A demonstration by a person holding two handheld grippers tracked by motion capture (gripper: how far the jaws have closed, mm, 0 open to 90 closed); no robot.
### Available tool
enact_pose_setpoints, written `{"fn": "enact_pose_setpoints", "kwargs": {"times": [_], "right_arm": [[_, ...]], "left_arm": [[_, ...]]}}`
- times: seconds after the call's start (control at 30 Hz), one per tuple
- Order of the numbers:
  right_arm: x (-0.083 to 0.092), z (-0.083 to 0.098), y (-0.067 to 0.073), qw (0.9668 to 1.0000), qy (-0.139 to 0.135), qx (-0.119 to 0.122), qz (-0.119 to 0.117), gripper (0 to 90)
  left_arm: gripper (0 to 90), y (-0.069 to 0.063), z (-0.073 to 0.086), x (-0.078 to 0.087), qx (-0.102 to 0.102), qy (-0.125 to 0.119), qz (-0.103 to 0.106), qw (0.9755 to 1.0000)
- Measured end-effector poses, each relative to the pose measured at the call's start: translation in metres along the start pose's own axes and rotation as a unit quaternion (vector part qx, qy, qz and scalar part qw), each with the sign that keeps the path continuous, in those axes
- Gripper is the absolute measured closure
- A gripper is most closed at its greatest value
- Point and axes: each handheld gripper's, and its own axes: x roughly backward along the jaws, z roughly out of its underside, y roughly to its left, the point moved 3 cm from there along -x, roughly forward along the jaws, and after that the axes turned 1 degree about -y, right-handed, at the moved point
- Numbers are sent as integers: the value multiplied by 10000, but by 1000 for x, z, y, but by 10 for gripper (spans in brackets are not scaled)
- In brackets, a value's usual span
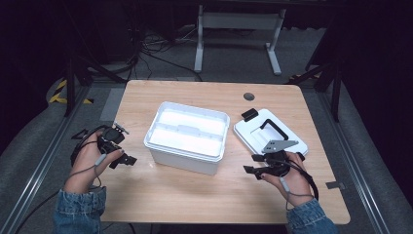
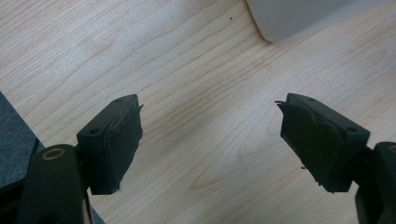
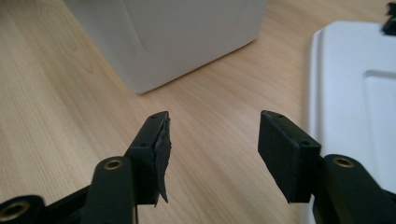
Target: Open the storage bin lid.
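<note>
Claws wide and empty above the table (image 1: 195,195): left claw (image 2: 210,140), right claw (image 3: 212,149).

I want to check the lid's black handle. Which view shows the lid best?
The high view: the whole white lid lies flat, right of the box, handle visible. The right gripper view catches one plain edge; the left gripper view looks at tabletop.

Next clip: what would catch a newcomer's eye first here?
The open white storage box at the middle of the wooden table, brightly lit inside. Its white lid with a black handle lies flat to its right. The left gripper and right gripper flank the box, jaws apart, holding nothing.
</note>
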Motion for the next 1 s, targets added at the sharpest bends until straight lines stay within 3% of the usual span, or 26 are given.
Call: {"fn": "enact_pose_setpoints", "kwargs": {"times": [0.03, 0.07, 0.27, 0.6, 1.0], "right_arm": [[-4, 3, 1, 10000, 0, 8, -19, 460], [-7, 6, 2, 10000, 23, -29, -27, 460], [-26, 23, 7, 9997, 241, 74, 17, 461], [-41, 38, 14, 9992, 308, 225, 131, 460], [-44, 47, 15, 9990, -142, 342, 258, 415]], "left_arm": [[215, 2, 0, 1, -96, 19, -80, 9999], [215, 0, 0, 0, -11, 18, -2, 10000], [215, 0, 0, -1, -37, 26, -7, 10000], [214, 0, -1, -1, -33, 35, -11, 10000], [213, 1, -1, -2, -68, 43, -22, 10000]]}}
